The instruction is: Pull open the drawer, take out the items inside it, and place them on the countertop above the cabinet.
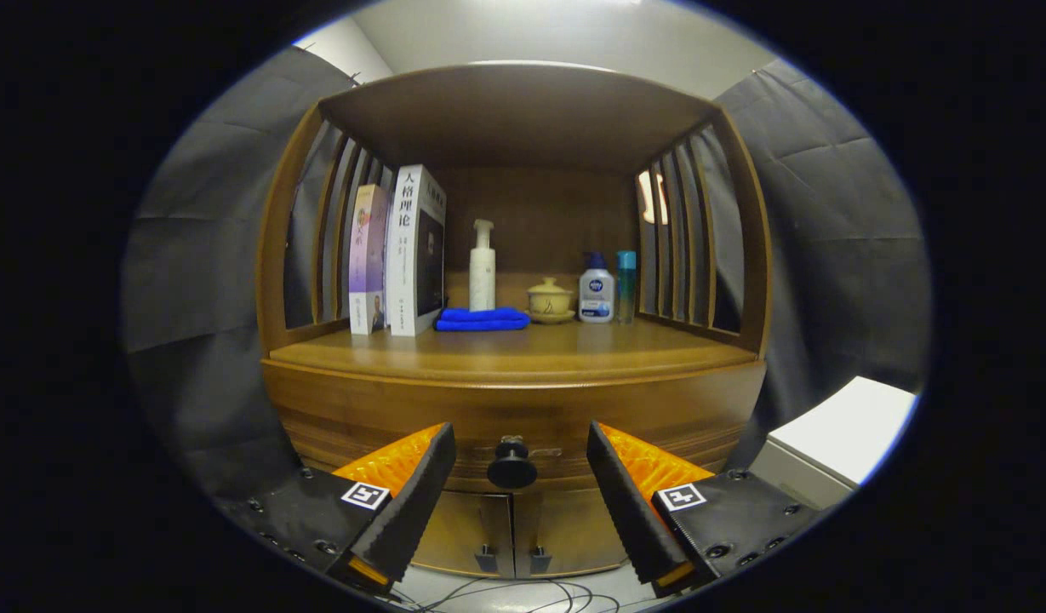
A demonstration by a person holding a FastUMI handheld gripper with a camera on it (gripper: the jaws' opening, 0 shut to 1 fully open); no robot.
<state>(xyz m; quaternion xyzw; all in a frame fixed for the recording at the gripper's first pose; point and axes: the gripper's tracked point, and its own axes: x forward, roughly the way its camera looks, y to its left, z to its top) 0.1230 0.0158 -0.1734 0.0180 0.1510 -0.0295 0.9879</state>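
One drawer (523,426) shut beneath worktop (514,353) | knob (511,466) centred just ahead between fingers | hand-held gripper (520,460) spread wide, holding nothing | step: reaching for knob | next: advance, pinch knob, pull straight back

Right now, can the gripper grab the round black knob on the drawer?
Probably yes. The gripper is open, and the drawer knob sits in the gap between its fingers with nothing in front of it. How far ahead the knob is, I cannot tell, so it may need to move forward before closing.

two books (399,251), three bottles (482,266), one blue cloth (482,319), one lidded cup (550,300)
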